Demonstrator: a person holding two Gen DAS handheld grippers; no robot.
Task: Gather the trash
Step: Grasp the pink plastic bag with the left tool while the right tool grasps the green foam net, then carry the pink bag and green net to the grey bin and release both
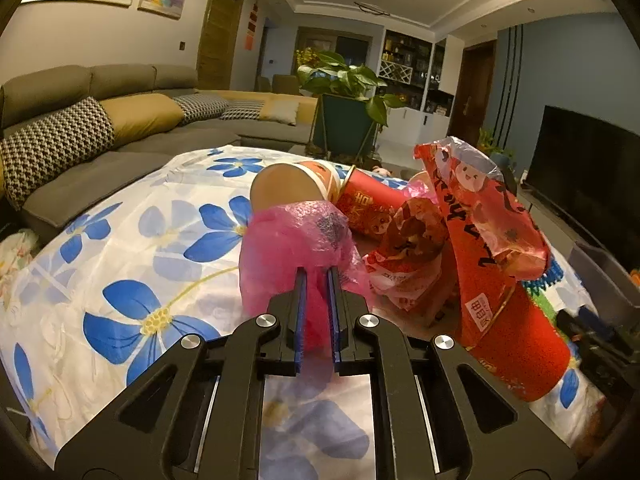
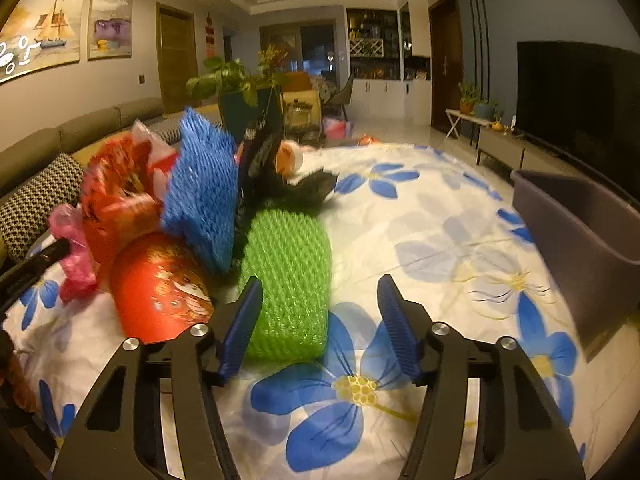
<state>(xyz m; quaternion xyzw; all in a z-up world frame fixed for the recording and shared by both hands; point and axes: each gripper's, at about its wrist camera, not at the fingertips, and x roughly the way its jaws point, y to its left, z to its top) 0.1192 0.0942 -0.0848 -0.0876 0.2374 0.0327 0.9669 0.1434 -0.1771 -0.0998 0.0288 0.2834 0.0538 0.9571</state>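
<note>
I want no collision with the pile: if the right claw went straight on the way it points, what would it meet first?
Probably the green foam net: it lies just ahead of the open right claw, toward its left finger. The right half of the gap faces only flowered tablecloth. Depth is unclear.

Dim living room: grey sofa (image 1: 120, 120), dark TV (image 2: 580, 96), wooden door (image 1: 220, 32), potted plant (image 1: 344, 80).

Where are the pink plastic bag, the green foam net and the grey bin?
pink plastic bag (image 1: 294, 236): left wrist view, crumpled upper bulge.
green foam net (image 2: 290, 280): right wrist view, top face.
grey bin (image 2: 580, 232): right wrist view, near wall.
</note>
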